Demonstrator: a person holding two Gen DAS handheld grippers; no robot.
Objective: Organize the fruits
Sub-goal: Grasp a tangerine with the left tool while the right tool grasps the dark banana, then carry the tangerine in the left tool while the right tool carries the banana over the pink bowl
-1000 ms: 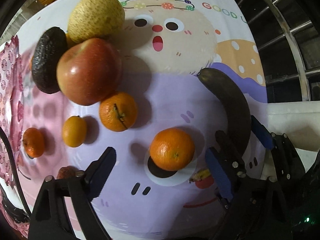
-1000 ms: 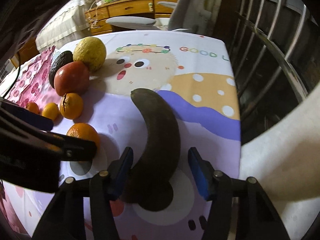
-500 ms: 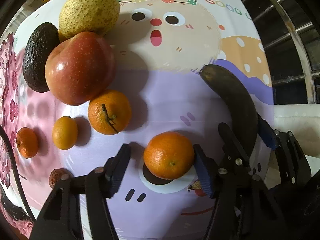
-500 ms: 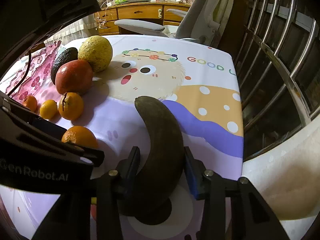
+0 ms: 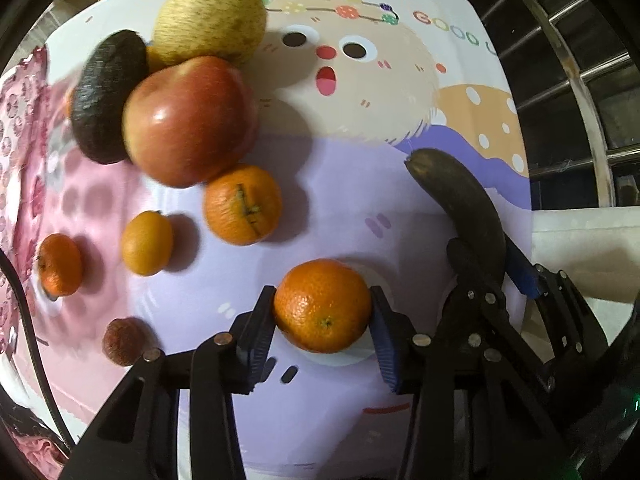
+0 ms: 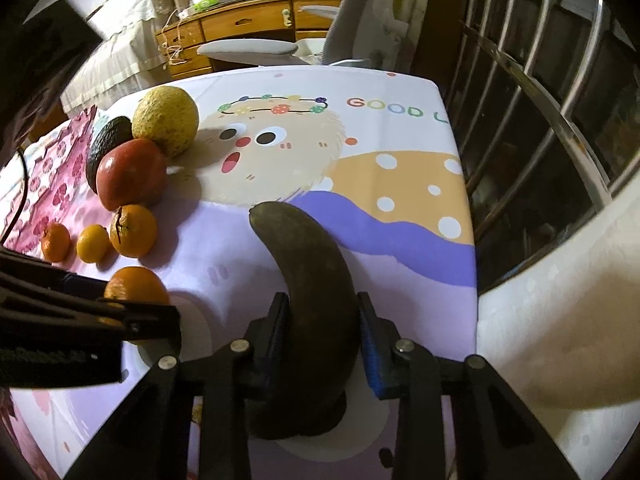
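My left gripper [image 5: 322, 320] is shut on an orange [image 5: 322, 305] near the front of the cartoon tablecloth [image 5: 340, 184]. My right gripper [image 6: 322, 334] is shut on a dark brown banana [image 6: 310, 280], which also shows in the left wrist view [image 5: 464, 200]. The held orange shows in the right wrist view [image 6: 134, 285] behind the left gripper's finger. A red apple [image 5: 188, 120], a yellow pear [image 5: 210, 20], an avocado [image 5: 104, 108], another orange [image 5: 242, 204] and two small citrus fruits [image 5: 146, 242] lie grouped at the left.
A small brownish-red fruit [image 5: 122, 340] lies at the front left. A pink patterned cloth [image 5: 20, 168] borders the left edge. A metal railing [image 6: 540, 92] runs along the right. A chair [image 6: 256, 46] and a wooden dresser [image 6: 240, 20] stand beyond the table.
Both grippers have closed: the left from wide open onto the orange, the right from open onto the banana. Both views have moved slightly forward.
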